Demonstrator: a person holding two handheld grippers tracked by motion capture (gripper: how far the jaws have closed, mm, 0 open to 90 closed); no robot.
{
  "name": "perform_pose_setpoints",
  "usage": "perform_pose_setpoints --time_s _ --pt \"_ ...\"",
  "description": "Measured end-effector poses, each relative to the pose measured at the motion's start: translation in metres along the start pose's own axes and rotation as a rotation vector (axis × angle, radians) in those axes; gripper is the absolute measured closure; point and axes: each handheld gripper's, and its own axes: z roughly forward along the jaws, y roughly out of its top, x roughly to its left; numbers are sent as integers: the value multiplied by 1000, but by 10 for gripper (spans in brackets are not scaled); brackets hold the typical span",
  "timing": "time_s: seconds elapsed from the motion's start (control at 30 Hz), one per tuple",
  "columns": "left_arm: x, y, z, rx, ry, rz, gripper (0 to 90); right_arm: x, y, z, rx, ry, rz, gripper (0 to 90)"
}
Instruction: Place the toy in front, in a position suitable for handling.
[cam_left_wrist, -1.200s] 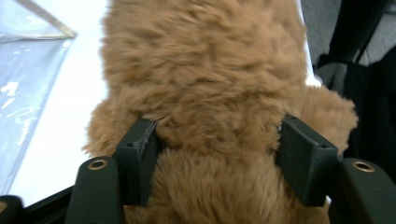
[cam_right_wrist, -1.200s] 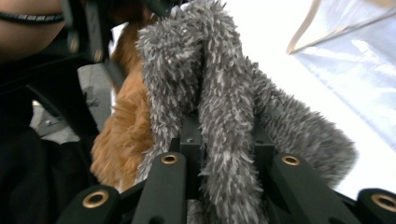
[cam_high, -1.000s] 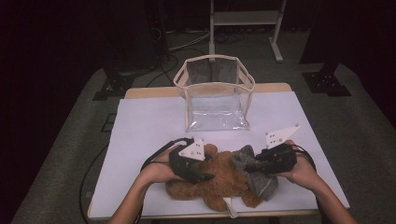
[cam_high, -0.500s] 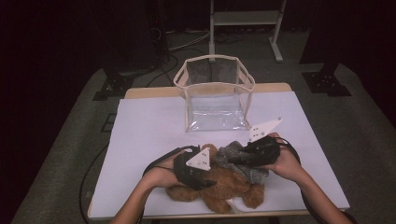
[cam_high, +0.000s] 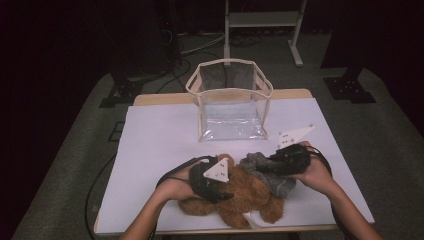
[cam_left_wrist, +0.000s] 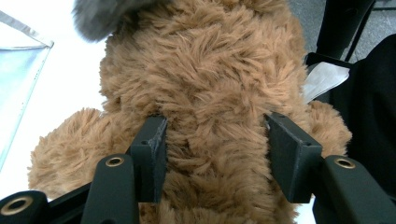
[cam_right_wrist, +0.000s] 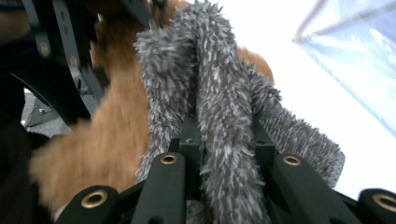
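Grips are on: my left gripper (cam_left_wrist: 212, 154) clamps the brown teddy bear (cam_left_wrist: 205, 84), my right gripper (cam_right_wrist: 224, 140) pinches its grey scarf (cam_right_wrist: 210, 84). Bear lies on the desk (cam_high: 160, 150), near edge. I judge it not yet moved into the clear bag (cam_high: 230, 107).

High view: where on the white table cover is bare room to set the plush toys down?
Bare white cover lies left of the clear plastic bag, and a smaller patch right of it. The near edge is crowded by the brown plush bear, grey plush scarf and both tongs.
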Motion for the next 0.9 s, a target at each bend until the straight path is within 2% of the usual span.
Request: perform_pose_setpoints --time_s 0.07,0.13,0.2,0.27,0.37,0.53,0.6,0.67,0.8,0.83,0.9 --pt "0 0 0 1 -1 2 437 1 13 10 -8 21 -25 727" --pt "-1 -1 -1 1 -5 4 440 2 21 21 9 34 -31 725" --pt "-3 -5 -3 -6 -10 -2 443 1 22 27 28 43 -33 725" --pt "-5 -8 -4 -22 -7 -4 445 -1 16 27 15 48 -15 725" --pt "-6 -10 -5 -28 -12 -6 447 -7 -3 16 -4 39 37 725" --pt "-7 -16 -10 -39 -12 -19 450 -17 -36 1 50 -34 102 725" --pt "-9 -18 -11 -48 -20 -22 451 -21 -43 -6 36 -43 123 726" --pt "-10 -19 -12 -51 -19 -26 451 -20 -45 -12 23 -50 122 726" --pt "-10 -20 -14 -48 -4 -28 453 -16 -45 -17 9 -36 117 726" --pt "-10 -21 -15 -50 -1 -32 453 -13 -47 -17 14 -1 108 727" --pt "-10 -21 -15 -50 4 -37 454 -10 -49 -13 33 24 106 727"
